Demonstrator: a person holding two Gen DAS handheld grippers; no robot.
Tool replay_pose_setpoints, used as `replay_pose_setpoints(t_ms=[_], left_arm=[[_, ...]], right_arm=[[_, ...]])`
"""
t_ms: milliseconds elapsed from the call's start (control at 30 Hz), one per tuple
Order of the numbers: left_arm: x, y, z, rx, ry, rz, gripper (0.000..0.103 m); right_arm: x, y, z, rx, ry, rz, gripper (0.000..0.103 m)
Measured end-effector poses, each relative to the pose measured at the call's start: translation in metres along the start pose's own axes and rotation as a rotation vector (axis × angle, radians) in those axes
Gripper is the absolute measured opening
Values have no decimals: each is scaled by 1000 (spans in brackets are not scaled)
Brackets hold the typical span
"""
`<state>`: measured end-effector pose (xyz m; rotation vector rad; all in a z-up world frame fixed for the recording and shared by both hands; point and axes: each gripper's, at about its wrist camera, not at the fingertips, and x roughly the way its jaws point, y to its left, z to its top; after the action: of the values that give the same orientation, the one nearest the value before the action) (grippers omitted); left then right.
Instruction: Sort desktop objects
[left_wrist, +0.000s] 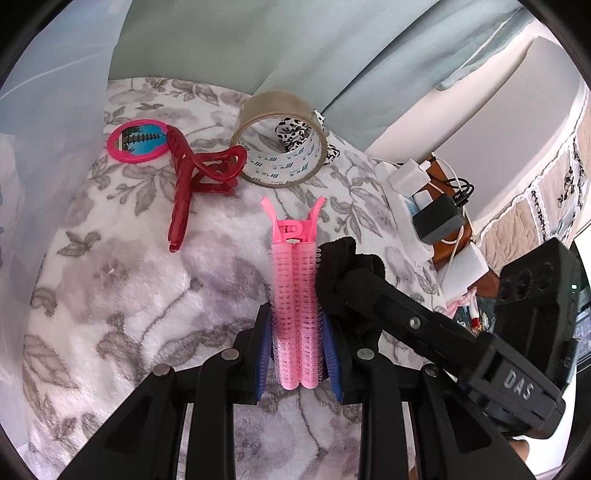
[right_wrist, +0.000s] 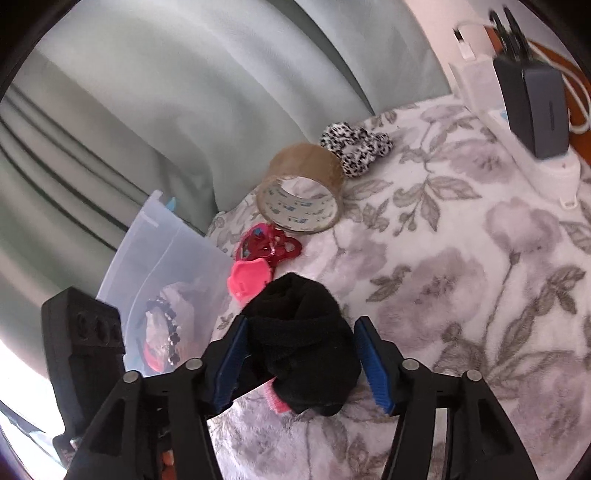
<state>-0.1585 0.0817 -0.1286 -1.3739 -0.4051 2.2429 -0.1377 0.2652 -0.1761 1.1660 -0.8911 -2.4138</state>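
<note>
My left gripper (left_wrist: 294, 319) is shut on a pink hair roller clip (left_wrist: 293, 280), which sticks out forward over the floral blanket (left_wrist: 122, 280). Just right of it lies a black fabric bundle (left_wrist: 338, 258). In the right wrist view that bundle (right_wrist: 306, 332) sits between the blue pads of my right gripper (right_wrist: 303, 326). That gripper is open: the right pad stands clear of the cloth. The roller's pink clip head (right_wrist: 245, 280) shows beyond it. A red claw clip (left_wrist: 184, 184), a round pink mirror (left_wrist: 138, 142), a brown tape roll (left_wrist: 275, 101) and a leopard-print scrunchie (right_wrist: 354, 147) lie farther off.
A clear plastic box (right_wrist: 166, 254) holding hair accessories stands at the blanket's left edge, in front of a pale green curtain (right_wrist: 166, 92). A white power strip (right_wrist: 528, 162) with chargers and cables lines the right side.
</note>
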Motion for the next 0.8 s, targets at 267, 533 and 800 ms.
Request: replay_pose_setpoints(t_ms=[267,533,800], left_arm=[[6,6,2,-41,9,-34,29],[16,14,11,-106,28,-86,36],[26,7,17,-79,26,-80,31]], right_arm=[[0,-23,-2,112,-9,25,26],[-4,-28,-5,94,-8,5,24],[-6,-35,-6,109,-12,5,22]])
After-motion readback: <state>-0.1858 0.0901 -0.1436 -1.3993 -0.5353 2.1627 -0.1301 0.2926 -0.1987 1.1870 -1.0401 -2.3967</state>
